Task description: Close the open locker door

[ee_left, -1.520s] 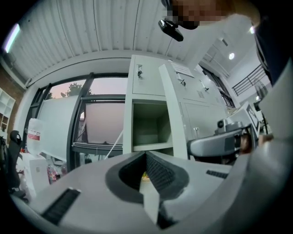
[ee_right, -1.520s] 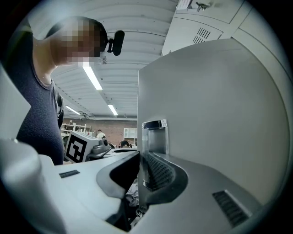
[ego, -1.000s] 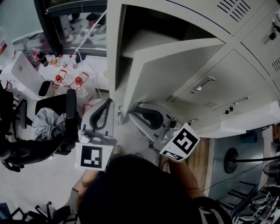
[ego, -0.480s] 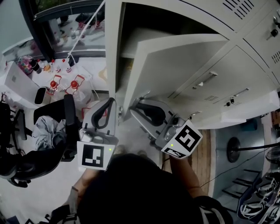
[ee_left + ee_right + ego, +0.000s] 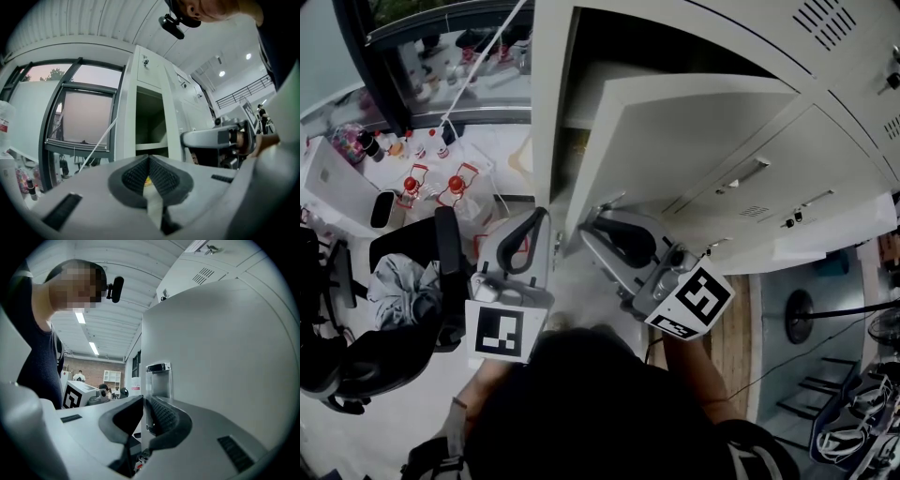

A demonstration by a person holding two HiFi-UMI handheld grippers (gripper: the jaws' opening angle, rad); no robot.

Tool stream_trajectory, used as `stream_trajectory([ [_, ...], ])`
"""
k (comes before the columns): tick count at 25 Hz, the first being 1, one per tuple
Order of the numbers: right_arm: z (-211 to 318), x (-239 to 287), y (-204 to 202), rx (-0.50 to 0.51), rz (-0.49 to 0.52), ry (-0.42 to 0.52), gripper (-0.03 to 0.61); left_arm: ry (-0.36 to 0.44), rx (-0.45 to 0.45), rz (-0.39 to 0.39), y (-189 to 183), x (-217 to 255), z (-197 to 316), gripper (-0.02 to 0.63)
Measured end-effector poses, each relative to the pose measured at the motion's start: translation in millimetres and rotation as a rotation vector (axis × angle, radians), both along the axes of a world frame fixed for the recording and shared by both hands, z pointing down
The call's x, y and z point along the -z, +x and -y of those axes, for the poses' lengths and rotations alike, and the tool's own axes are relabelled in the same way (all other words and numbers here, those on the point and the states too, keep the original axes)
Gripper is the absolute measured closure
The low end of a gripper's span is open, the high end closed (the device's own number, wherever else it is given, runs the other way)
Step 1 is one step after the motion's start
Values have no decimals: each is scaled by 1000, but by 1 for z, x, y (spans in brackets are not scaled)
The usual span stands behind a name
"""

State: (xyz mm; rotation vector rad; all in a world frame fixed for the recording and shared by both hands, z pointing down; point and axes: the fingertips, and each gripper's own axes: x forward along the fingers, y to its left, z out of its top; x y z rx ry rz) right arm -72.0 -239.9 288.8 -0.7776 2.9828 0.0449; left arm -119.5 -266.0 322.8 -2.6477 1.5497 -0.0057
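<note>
Closing step in hand: your right gripper [image 5: 146, 405] clamps the free edge of the pale grey metal locker door [image 5: 694, 141], which stands ajar. Left gripper [image 5: 149, 161] closed, empty, idle alongside. Next: swing the door into the locker frame [image 5: 546, 112] until flush.

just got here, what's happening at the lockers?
A person is working two handheld grippers at a bank of lockers. The right gripper clamps the free edge of the open locker door, near its latch. The left gripper is shut and empty, aimed at the open compartment. The door is not yet closed.
</note>
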Motion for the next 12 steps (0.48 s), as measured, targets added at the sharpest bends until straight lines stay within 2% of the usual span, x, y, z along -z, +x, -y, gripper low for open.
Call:
stream_trajectory([
  [12,14,0,-6,-43,0,-6,520,-3,-20,-13,2,-2,8,612],
])
